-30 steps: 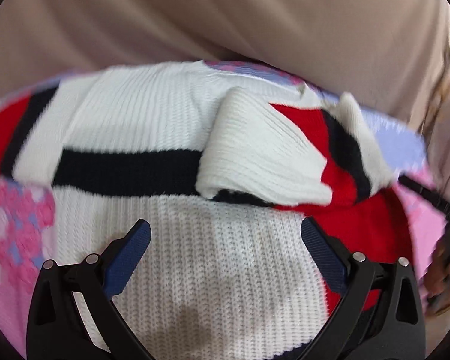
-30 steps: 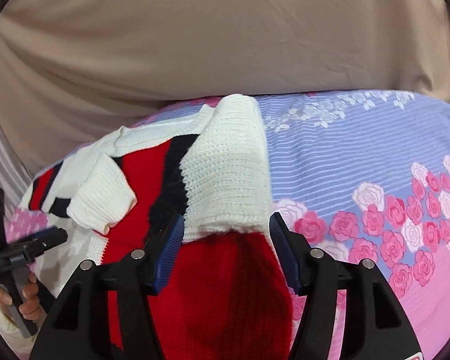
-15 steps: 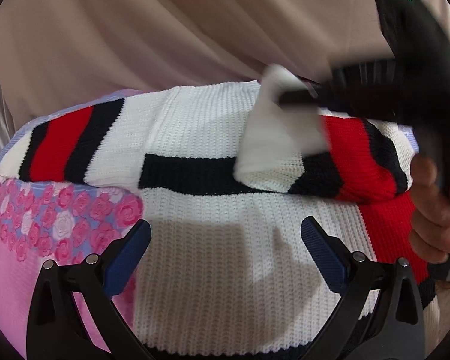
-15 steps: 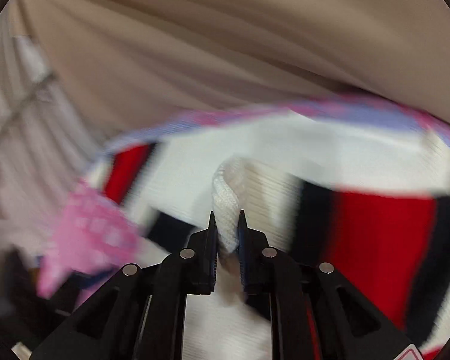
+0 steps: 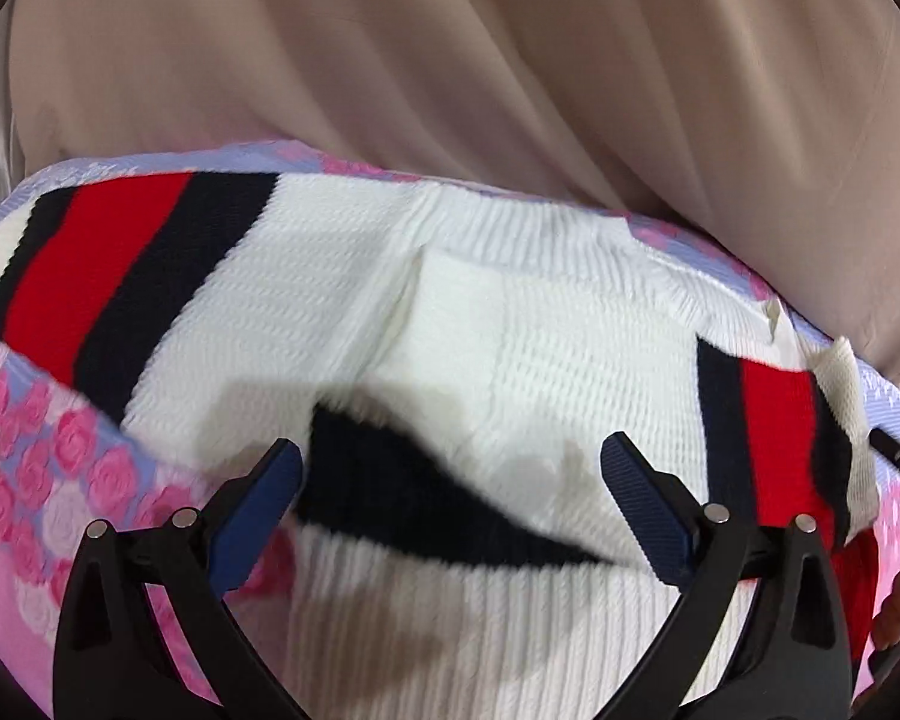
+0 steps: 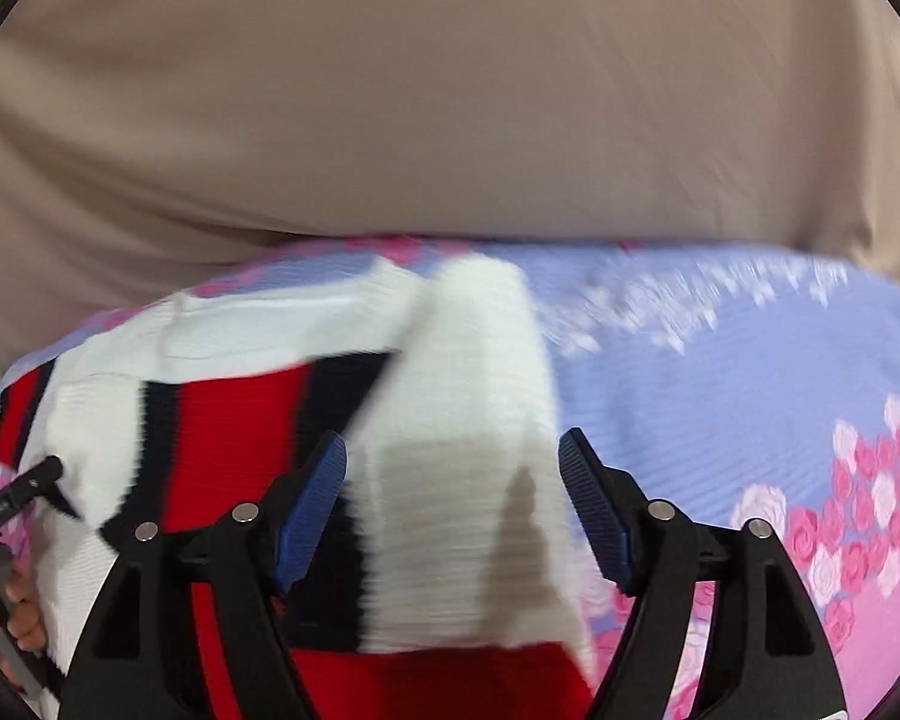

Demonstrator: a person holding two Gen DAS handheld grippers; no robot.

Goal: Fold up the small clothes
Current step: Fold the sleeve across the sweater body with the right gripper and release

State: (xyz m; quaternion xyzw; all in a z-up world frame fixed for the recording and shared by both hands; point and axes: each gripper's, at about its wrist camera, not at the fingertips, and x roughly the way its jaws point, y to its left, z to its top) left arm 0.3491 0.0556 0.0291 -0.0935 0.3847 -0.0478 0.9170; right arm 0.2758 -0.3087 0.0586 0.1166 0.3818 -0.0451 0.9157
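A small knitted sweater (image 5: 510,348), white with red and black stripes, lies spread on a floral bedsheet (image 5: 24,480). Its left sleeve stretches out to the left. My left gripper (image 5: 450,504) is open and empty, just above the white body of the sweater. In the right wrist view the sweater's white right sleeve (image 6: 468,420) lies folded over the red and black part. My right gripper (image 6: 453,504) is open over that sleeve, holding nothing.
A beige curtain (image 6: 450,108) hangs behind the bed's far edge. Bare blue and pink sheet (image 6: 750,396) extends to the right of the sweater. The left gripper's handle and the hand show at the left edge of the right wrist view (image 6: 6,540).
My right gripper was shut on the white sleeve half a second ago; it has let go and now stands open over it. The left gripper shifted toward the sweater's neck.
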